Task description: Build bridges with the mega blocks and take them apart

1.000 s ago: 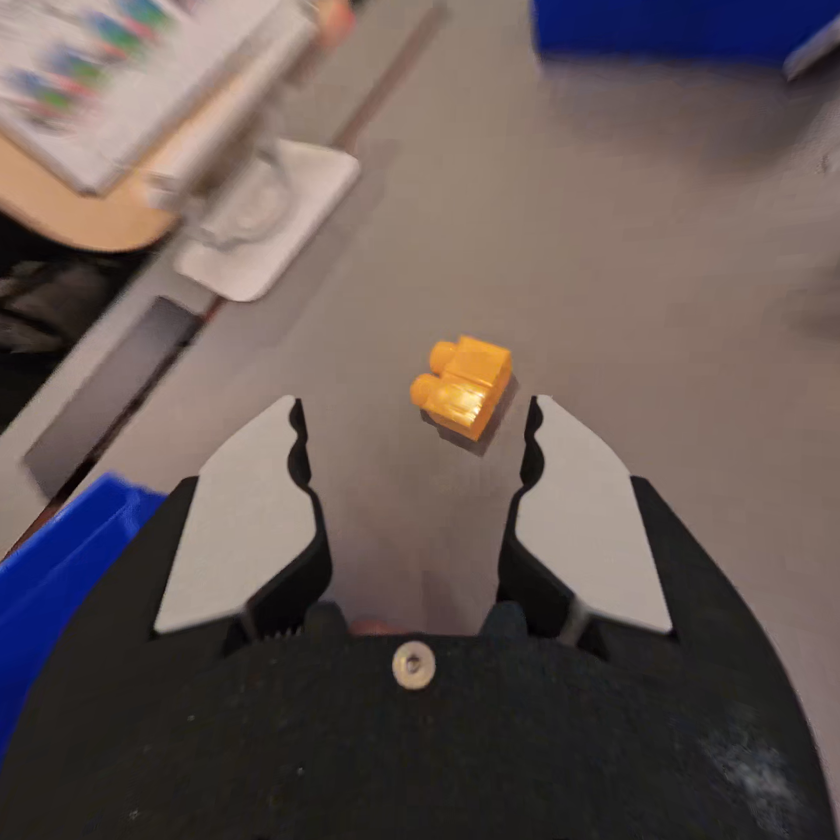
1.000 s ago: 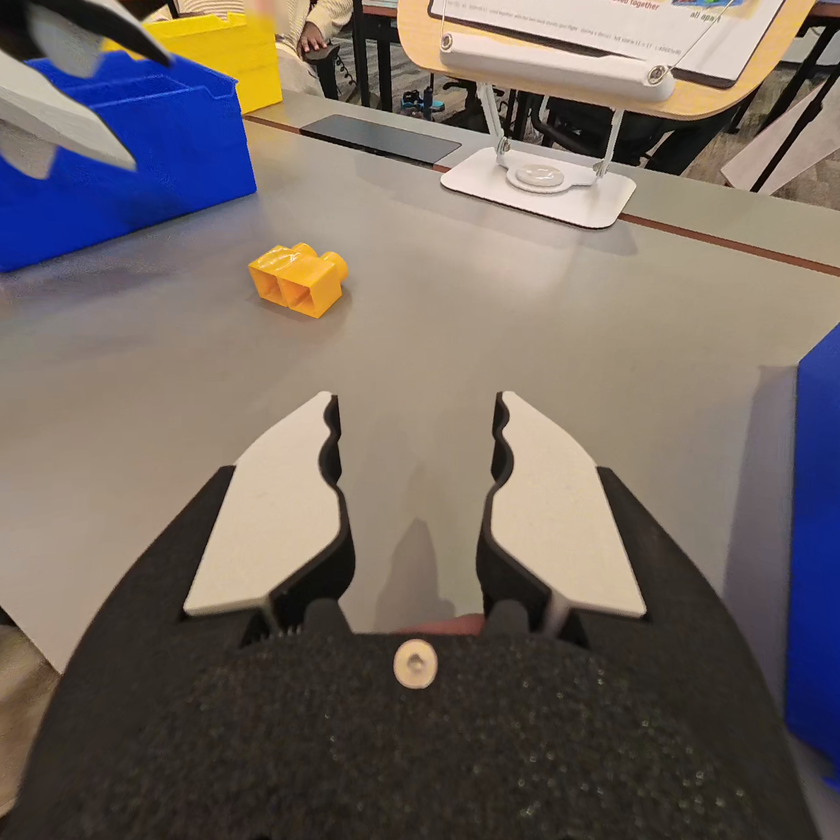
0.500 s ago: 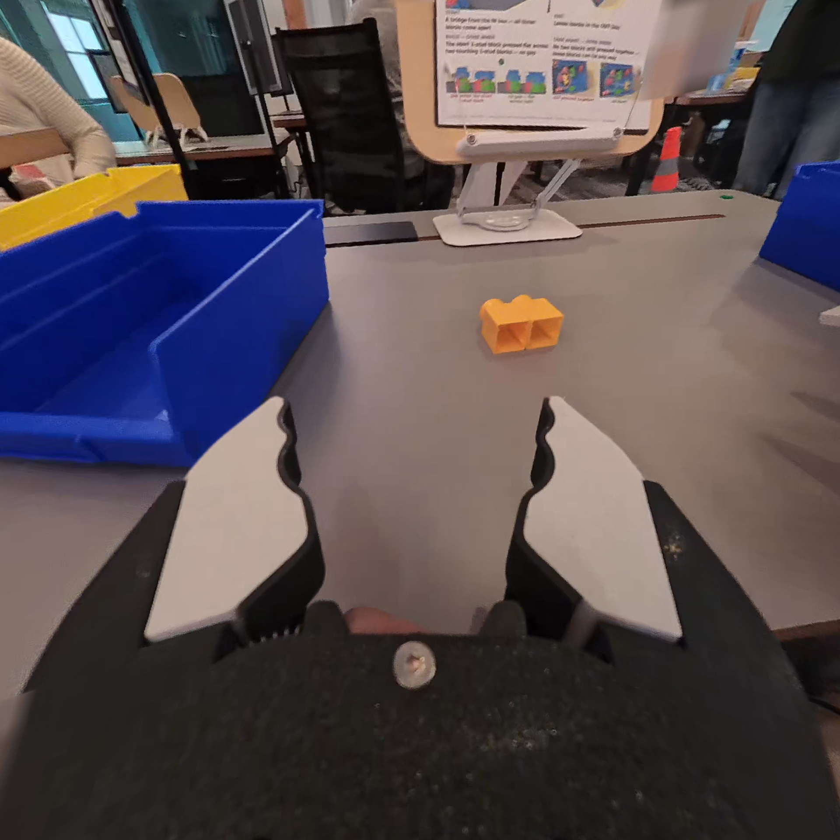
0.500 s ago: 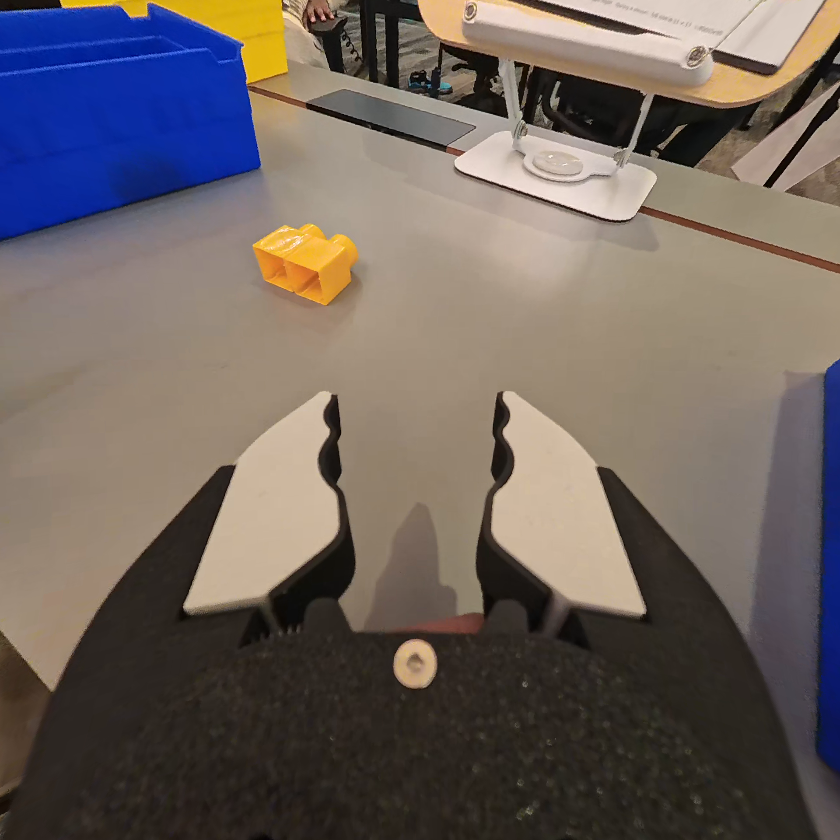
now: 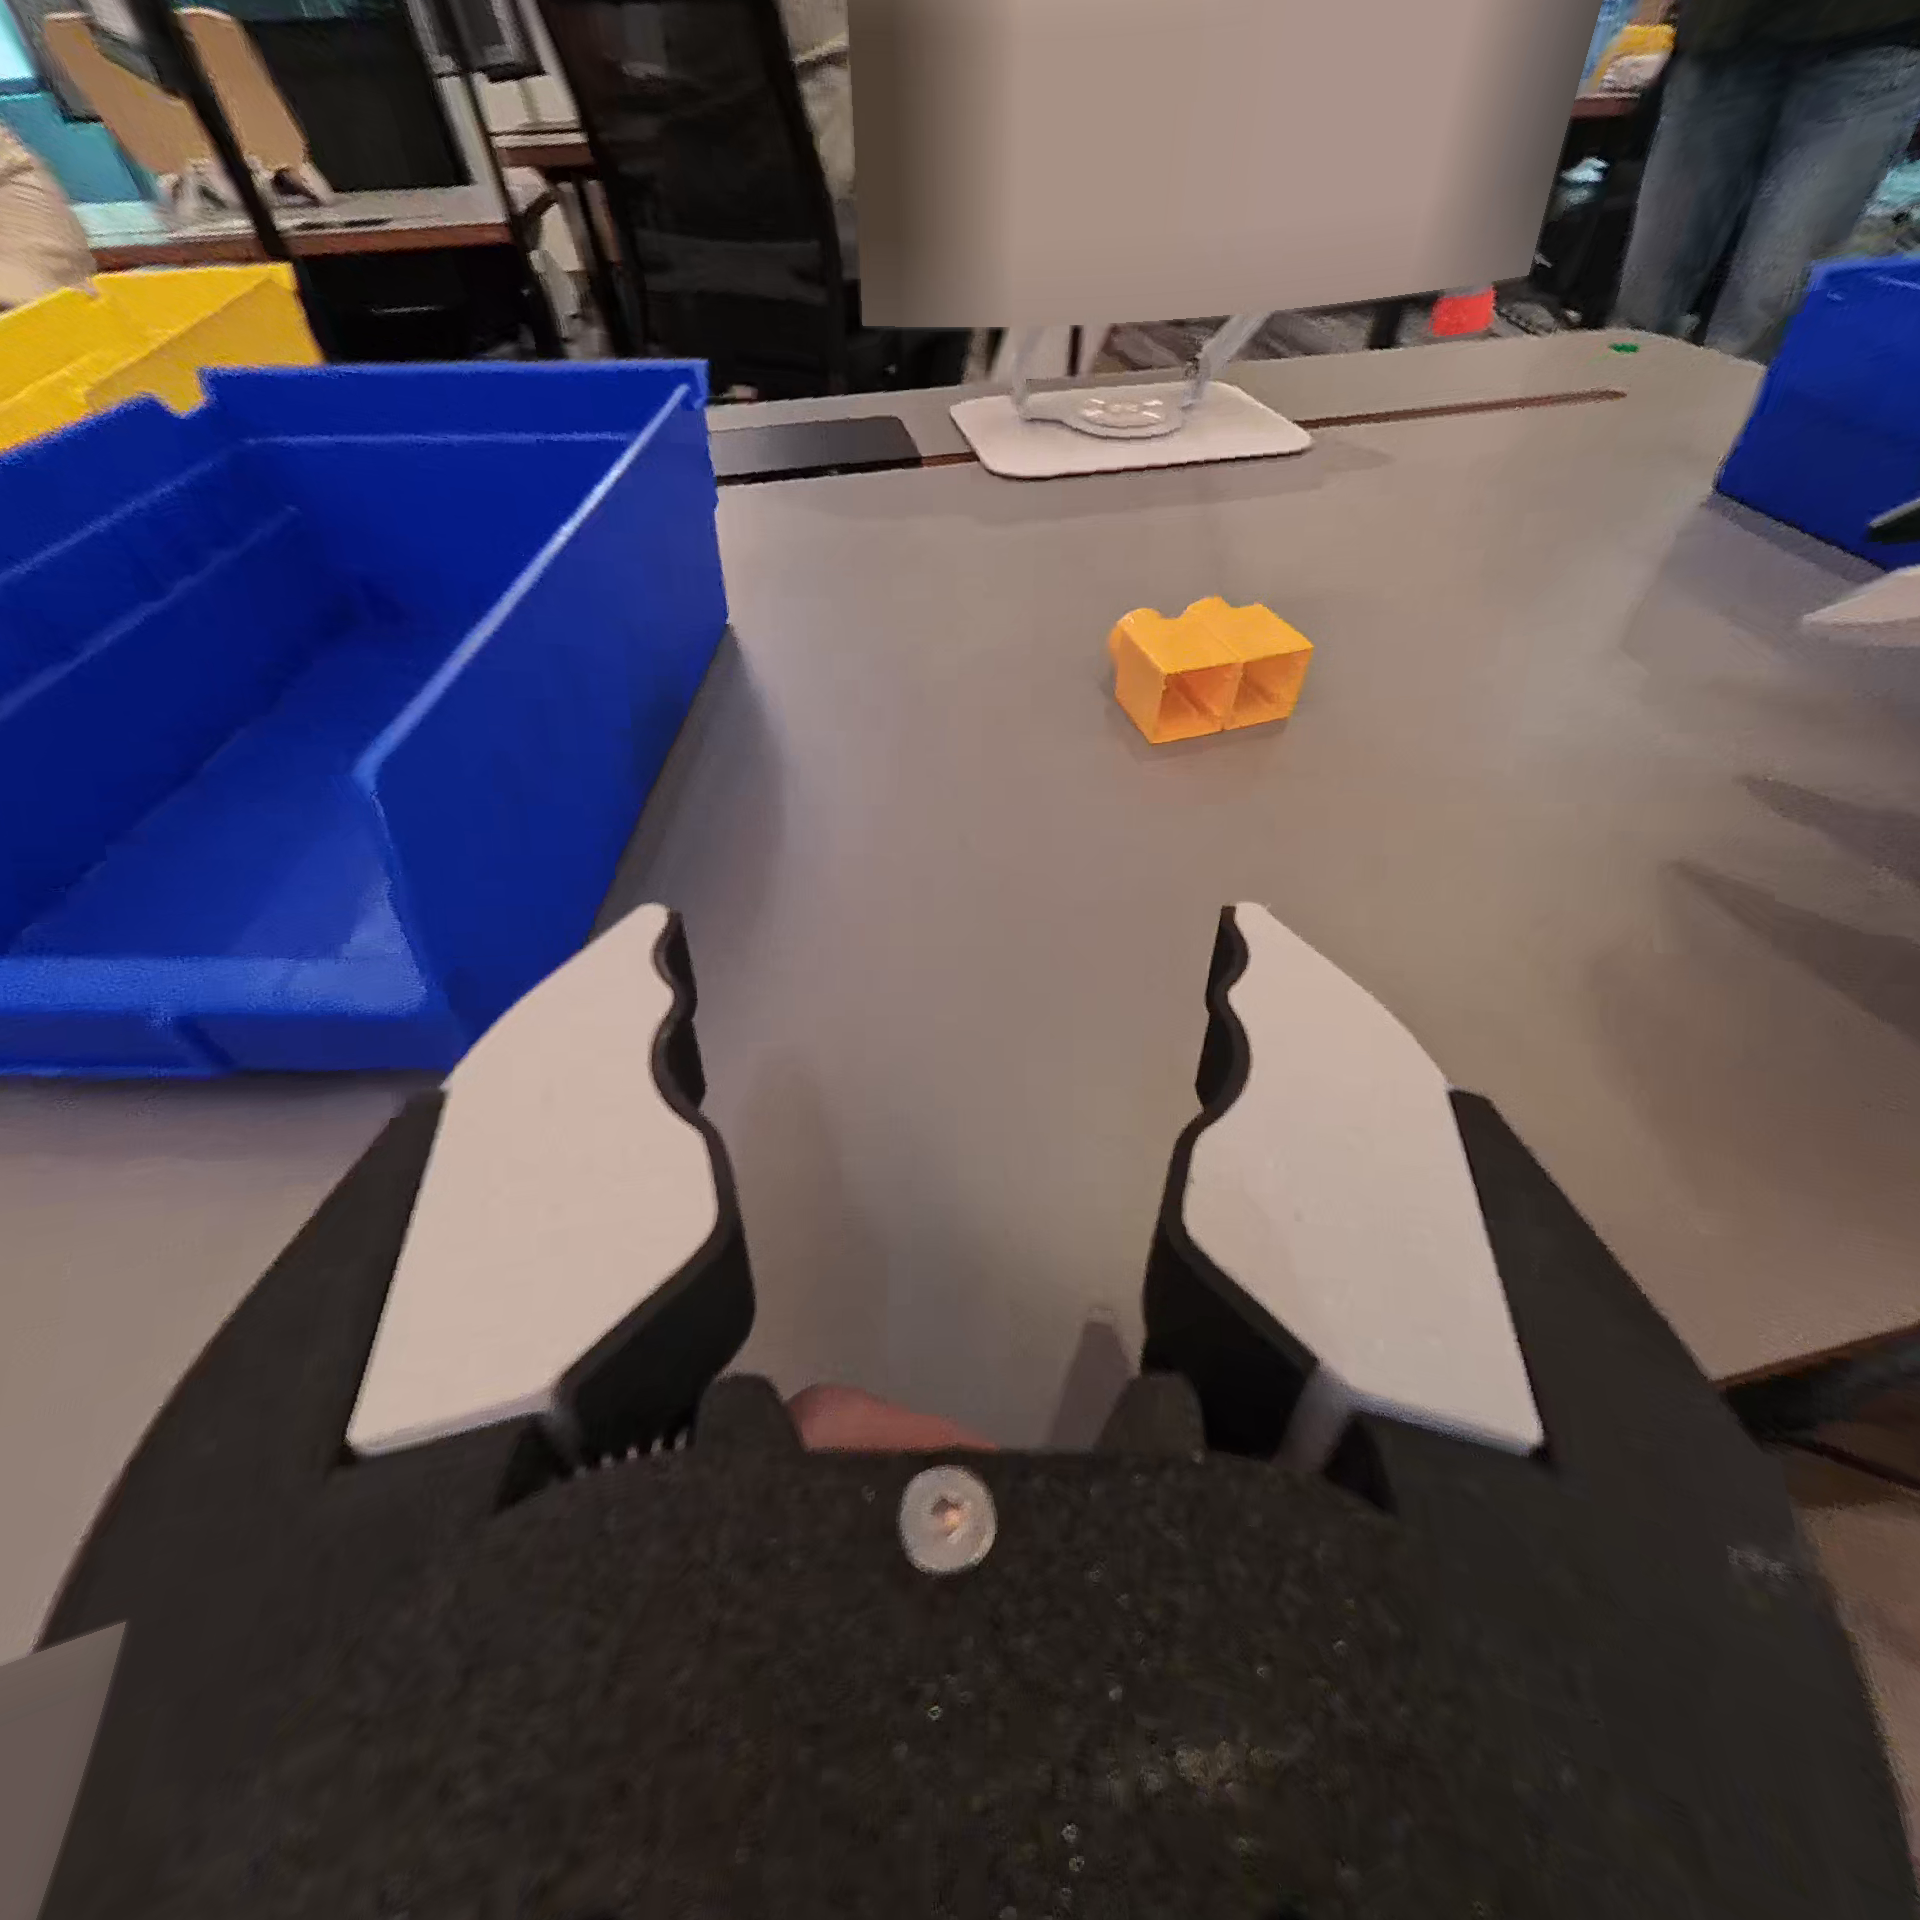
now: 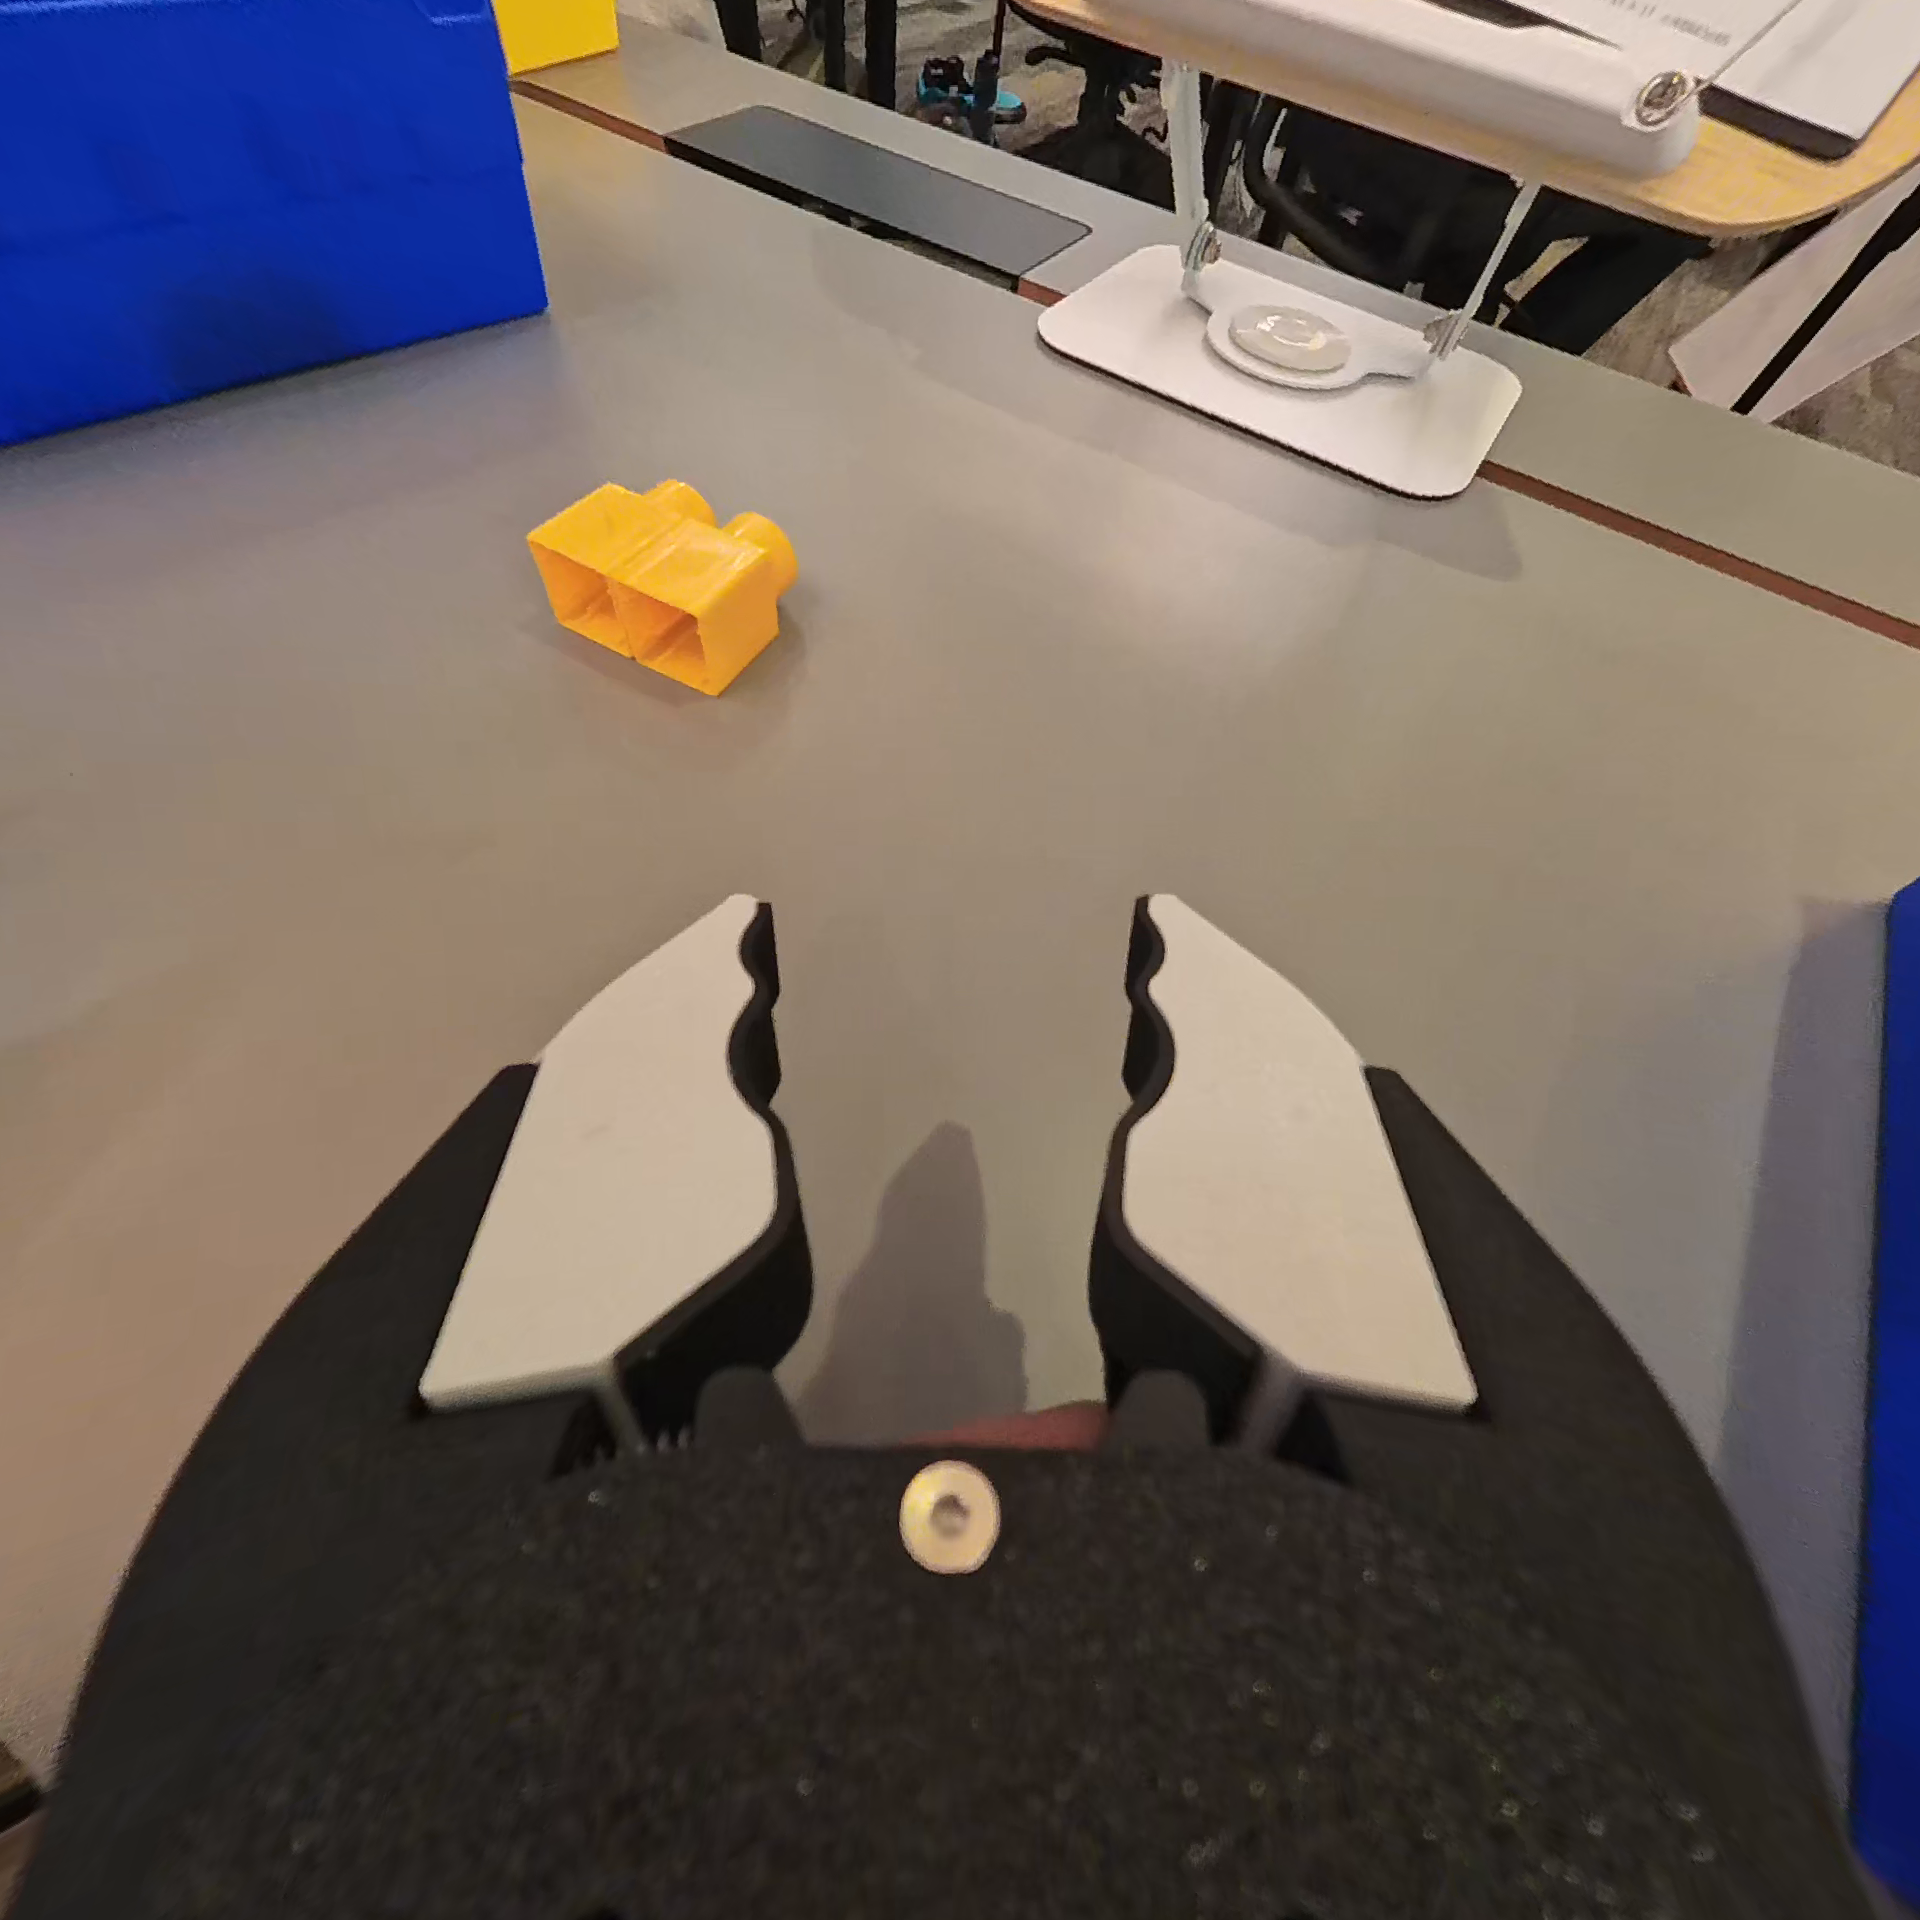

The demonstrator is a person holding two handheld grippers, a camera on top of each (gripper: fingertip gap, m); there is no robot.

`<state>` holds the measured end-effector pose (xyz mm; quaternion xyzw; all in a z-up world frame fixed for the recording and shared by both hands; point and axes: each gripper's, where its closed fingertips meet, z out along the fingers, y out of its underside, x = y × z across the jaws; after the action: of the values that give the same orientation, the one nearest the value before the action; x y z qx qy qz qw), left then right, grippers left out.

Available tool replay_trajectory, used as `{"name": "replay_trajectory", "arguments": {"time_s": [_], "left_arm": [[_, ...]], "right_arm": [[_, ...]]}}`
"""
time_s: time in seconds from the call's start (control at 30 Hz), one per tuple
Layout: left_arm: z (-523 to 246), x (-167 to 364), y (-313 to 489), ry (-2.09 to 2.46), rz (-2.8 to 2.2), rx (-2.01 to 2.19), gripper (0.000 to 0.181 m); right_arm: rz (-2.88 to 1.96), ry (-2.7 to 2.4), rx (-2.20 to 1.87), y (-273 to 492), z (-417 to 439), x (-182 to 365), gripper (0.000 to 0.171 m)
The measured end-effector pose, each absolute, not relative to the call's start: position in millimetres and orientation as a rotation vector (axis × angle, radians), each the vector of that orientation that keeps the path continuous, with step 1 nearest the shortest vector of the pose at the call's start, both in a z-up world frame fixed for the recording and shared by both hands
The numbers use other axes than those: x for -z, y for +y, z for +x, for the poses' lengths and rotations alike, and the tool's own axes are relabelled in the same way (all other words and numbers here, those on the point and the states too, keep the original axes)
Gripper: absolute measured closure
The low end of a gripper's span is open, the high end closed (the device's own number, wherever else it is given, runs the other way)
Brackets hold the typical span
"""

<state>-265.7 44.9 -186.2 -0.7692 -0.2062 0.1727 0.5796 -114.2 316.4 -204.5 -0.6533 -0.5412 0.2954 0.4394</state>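
One orange two-stud block lies on its side on the grey table, its hollow underside facing me. It also shows in the right wrist view, left of centre. My left gripper is open and empty, well short of the block. My right gripper is open and empty, to the right of the block and short of it. A blurred tip of the right gripper shows at the right edge of the left wrist view.
A blue bin, empty where visible, stands at the left; a yellow bin lies behind it. Another blue bin stands at the right. A white stand base sits at the table's far edge. A person stands behind. The right tips stand about 15 centimeters off the orange two-stud block. The right camera catches it too, in the right wrist view.
My left gripper has pulled back from above the block and levelled out, then edged closer again. My right gripper has moved forward towards the block. Both stay open.
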Motion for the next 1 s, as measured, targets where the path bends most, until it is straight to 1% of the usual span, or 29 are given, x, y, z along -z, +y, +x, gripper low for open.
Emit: {"name": "replay_trajectory", "arguments": {"time_s": [0.1,0.2,0.27,0.37,0.47,0.53,0.57,0.73,0.8,0.87,0.9,1.0], "left_arm": [[-293.2,163.9,40.2,-0.357,-1.859,-0.438,0.087],[-341.4,136.1,32.3,-0.245,-1.941,-0.504,0.09],[-374.0,126.3,32.1,-0.177,-2.039,-0.473,0.088],[-421.7,120.7,39.9,-0.092,-2.193,-0.426,0.09],[-468.6,134.6,54.8,-0.138,-2.357,-0.312,0.092],[-488.6,157.6,64.1,-0.212,-2.498,-0.231,0.095],[-495.0,170.0,69.9,-0.228,-2.556,-0.212,0.093],[-496.2,223.9,94.6,-0.314,-2.75,-0.075,0.094],[-492.7,235.2,102.7,-0.318,-2.78,-0.048,0.094],[-489.2,243.2,107.1,-0.326,-2.807,-0.028,0.102],[-491.5,246.9,107.0,-0.329,-2.825,-0.049,0.1],[-490.1,254.7,107.0,-0.366,-2.847,0.008,0.103]], "right_arm": [[-1.643,-1.343,-0.728,321.3,-116.8,208.8,0.107],[-1.659,-1.36,-0.708,326.0,-118.1,214.3,0.107],[-1.664,-1.363,-0.699,329.2,-118.0,214.9,0.107],[-1.672,-1.355,-0.691,333.7,-117.7,213.8,0.107],[-1.68,-1.342,-0.695,336.0,-118.6,213.2,0.107],[-1.682,-1.34,-0.694,336.4,-119.5,214.0,0.107],[-1.684,-1.338,-0.694,336.6,-119.8,214.4,0.107],[-1.694,-1.336,-0.698,338.1,-118.7,216.6,0.107],[-1.698,-1.334,-0.695,340.6,-116.2,217.1,0.107],[-1.701,-1.33,-0.694,343.6,-113.4,216.9,0.107],[-1.701,-1.327,-0.694,345.0,-112.0,216.3,0.107],[-1.7,-1.322,-0.694,348.0,-109.5,214.9,0.107]]}}
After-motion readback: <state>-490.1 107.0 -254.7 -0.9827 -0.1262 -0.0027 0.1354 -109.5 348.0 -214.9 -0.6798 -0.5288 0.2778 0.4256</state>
